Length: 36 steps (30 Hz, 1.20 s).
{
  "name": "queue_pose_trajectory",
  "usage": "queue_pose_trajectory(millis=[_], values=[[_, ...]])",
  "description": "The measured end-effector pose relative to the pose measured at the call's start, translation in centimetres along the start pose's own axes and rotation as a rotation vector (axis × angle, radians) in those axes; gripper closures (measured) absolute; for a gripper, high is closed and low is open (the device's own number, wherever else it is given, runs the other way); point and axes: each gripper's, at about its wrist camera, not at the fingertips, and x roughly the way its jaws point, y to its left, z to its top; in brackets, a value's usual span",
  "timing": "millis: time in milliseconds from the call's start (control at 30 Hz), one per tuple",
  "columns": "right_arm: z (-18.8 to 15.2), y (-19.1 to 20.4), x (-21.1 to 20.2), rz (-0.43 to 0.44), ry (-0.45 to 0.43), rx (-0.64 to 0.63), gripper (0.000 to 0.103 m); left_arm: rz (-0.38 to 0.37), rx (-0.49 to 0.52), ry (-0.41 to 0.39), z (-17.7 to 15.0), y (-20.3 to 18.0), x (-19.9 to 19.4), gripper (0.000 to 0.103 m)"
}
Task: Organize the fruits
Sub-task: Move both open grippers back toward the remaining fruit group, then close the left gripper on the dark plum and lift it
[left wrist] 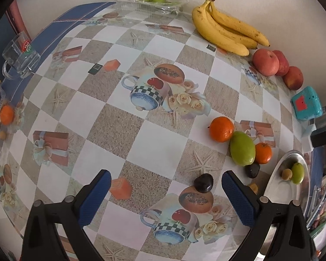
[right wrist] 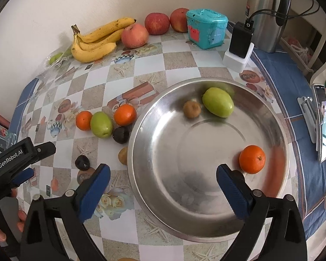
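Observation:
A steel bowl [right wrist: 154,195] holds a green fruit [right wrist: 217,101], a small brown fruit [right wrist: 191,108] and an orange [right wrist: 252,159]. My right gripper [right wrist: 163,187] is open and empty above the bowl's near side. Left of the bowl lie two oranges [right wrist: 125,114], a green fruit [right wrist: 101,124], two dark plums [right wrist: 120,134] and a small brown fruit [right wrist: 123,155]. My left gripper [left wrist: 166,192] is open and empty over the table, with a dark plum [left wrist: 203,183] just ahead between its fingers. The bowl's rim [left wrist: 273,180] shows at the right of the left wrist view.
Bananas [right wrist: 93,43], three apples [right wrist: 134,35] and a teal box [right wrist: 206,28] line the wall. A charger [right wrist: 241,41], a thermos [right wrist: 267,13] and a phone [right wrist: 323,121] stand right. A glass mug [left wrist: 19,58] and a plastic tray [left wrist: 156,0] sit on the far left.

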Motion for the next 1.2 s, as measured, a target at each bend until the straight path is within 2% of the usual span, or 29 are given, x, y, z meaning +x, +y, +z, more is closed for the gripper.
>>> queue_pose_trajectory(millis=[200,467,667,733,1000,1200], values=[[0.0,-0.3,0.2,0.004,-0.001,0.016,0.005,-0.008,0.034,0.013,-0.3,-0.6,0.6,0.0],[0.0,0.4,0.6,0.036,0.017,-0.025,0.005,-0.003,0.179,0.007,-1.1,-2.8,1.5,0.0],[0.0,0.4,0.6,0.032,0.024,-0.032,0.005,-0.002,0.216,0.013,-1.6,-3.3,2.4,0.003],[0.1,0.2,0.6,0.027,0.025,-0.024,0.005,-0.025,0.216,0.016,-1.6,-3.3,2.5,0.016],[0.1,0.2,0.7,0.02,0.03,-0.027,0.005,-0.08,0.227,0.053,-1.7,-4.0,3.3,0.04],[0.0,0.5,0.8,0.009,0.035,-0.041,0.005,-0.086,0.24,0.054,-1.7,-4.6,3.6,0.058]])
